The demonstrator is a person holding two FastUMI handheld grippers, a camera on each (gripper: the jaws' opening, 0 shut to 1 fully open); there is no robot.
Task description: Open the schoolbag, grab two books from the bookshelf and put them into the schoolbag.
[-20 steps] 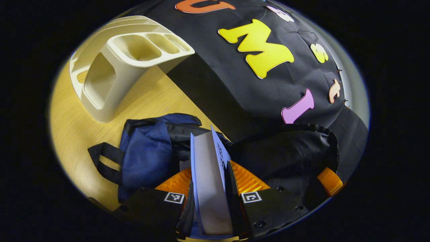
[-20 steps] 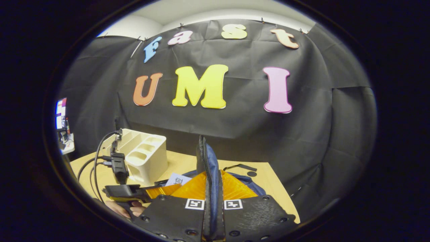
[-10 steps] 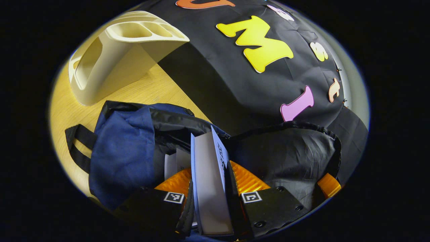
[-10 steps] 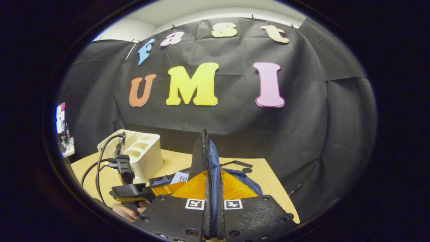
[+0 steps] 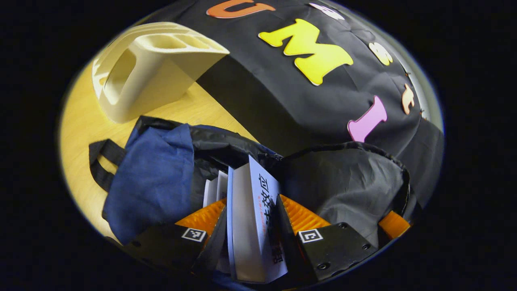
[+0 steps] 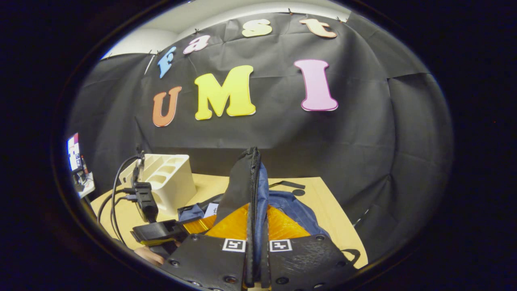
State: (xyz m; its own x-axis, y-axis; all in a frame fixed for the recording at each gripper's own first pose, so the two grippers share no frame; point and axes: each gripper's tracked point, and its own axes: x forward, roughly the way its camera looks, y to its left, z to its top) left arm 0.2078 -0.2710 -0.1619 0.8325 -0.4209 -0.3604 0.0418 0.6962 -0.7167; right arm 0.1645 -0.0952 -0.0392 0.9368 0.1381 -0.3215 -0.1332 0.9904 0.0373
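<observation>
My left gripper (image 5: pixel 250 204) is shut on a white book with a blue cover (image 5: pixel 246 238), its far end tilted down into the open mouth of the blue schoolbag (image 5: pixel 153 178). A second book (image 5: pixel 214 188) stands inside the bag just left of it. The bag's black-lined flap (image 5: pixel 347 182) is held up on the right. In the right gripper view my right gripper (image 6: pixel 257 210) is shut on the schoolbag's zipper edge (image 6: pixel 253 178), lifting it upright. The left gripper (image 6: pixel 159 232) and a hand show at lower left there. The cream bookshelf (image 5: pixel 153 64) stands behind the bag.
The wooden table (image 5: pixel 80 133) carries the bag and the bookshelf (image 6: pixel 163 178). A black strap (image 5: pixel 101 161) of the bag lies on the table at the left. Cables (image 6: pixel 115 190) rise from the left gripper. The black cloth wall stands close behind.
My left gripper has carried the book forward and down into the bag's mouth and tilted it. The right gripper has raised the zipper edge a little higher.
</observation>
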